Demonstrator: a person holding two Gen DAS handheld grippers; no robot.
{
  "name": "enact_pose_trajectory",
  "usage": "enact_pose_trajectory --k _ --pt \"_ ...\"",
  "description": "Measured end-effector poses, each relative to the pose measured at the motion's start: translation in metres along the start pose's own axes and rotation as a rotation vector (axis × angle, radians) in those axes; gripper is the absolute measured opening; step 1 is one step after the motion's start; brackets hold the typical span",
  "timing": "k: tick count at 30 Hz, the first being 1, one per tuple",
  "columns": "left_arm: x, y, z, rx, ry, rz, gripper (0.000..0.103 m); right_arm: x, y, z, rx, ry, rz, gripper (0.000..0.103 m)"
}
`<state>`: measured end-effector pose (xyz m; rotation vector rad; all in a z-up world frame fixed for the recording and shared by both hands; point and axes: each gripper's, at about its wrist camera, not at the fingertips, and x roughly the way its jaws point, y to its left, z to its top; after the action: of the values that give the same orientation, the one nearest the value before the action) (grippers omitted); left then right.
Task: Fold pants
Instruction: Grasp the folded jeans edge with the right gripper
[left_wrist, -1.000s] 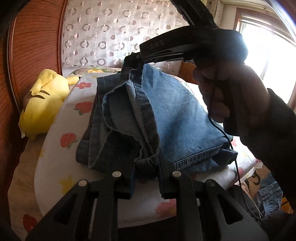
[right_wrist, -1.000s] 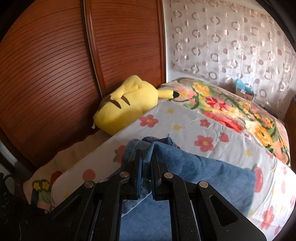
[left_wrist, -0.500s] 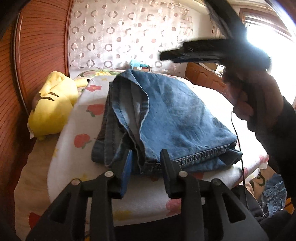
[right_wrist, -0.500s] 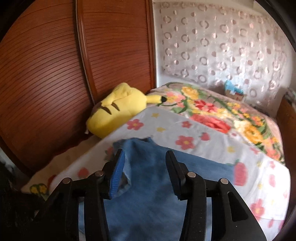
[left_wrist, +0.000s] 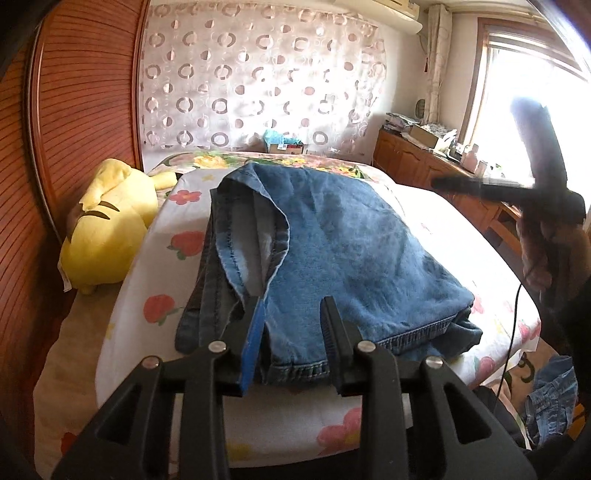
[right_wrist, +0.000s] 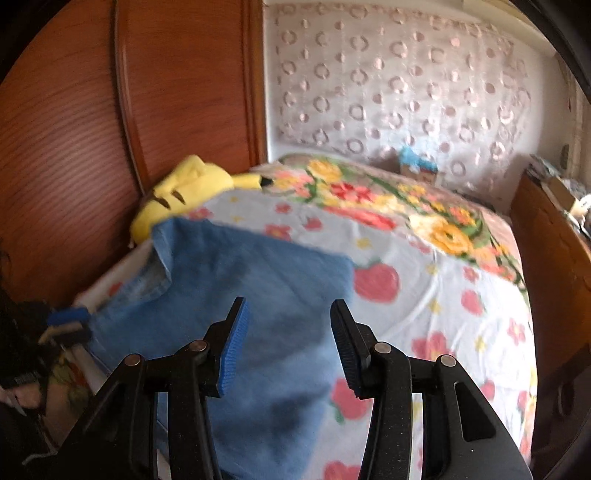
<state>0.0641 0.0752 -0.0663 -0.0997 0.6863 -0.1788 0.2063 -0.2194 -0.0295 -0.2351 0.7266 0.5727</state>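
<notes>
Denim pants (left_wrist: 332, 240) free; both claws open.

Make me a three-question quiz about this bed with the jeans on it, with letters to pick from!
1. Where is the yellow plush toy?
A. On the jeans
B. Beside the folded blue denim jeans, by the wooden wall
C. On the floor

2. What colour are the strawberries on the white bed sheet?
A. Red
B. Purple
C. Black

3. How are the right tongs?
A. Clamped on the jeans
B. Open, empty
C. Holding the toy

Answers: B, the toy lies at the bed's edge, left of the jeans; A, the prints are red; B, a clear gap shows between the pads.
</notes>
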Motion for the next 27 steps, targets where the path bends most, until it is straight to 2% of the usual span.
enact_pose_trajectory --k 11,27 --pt "0.013 -0.019 0.002 0.036 0.025 -0.002 0.029 0.048 -0.023 -0.059 0.073 0.130 0.017 0.046" --pt "0.020 -0.030 0.003 0.063 0.041 -0.009 0.030 0.063 -0.036 -0.077 0.155 0.168 0.052 0.049"
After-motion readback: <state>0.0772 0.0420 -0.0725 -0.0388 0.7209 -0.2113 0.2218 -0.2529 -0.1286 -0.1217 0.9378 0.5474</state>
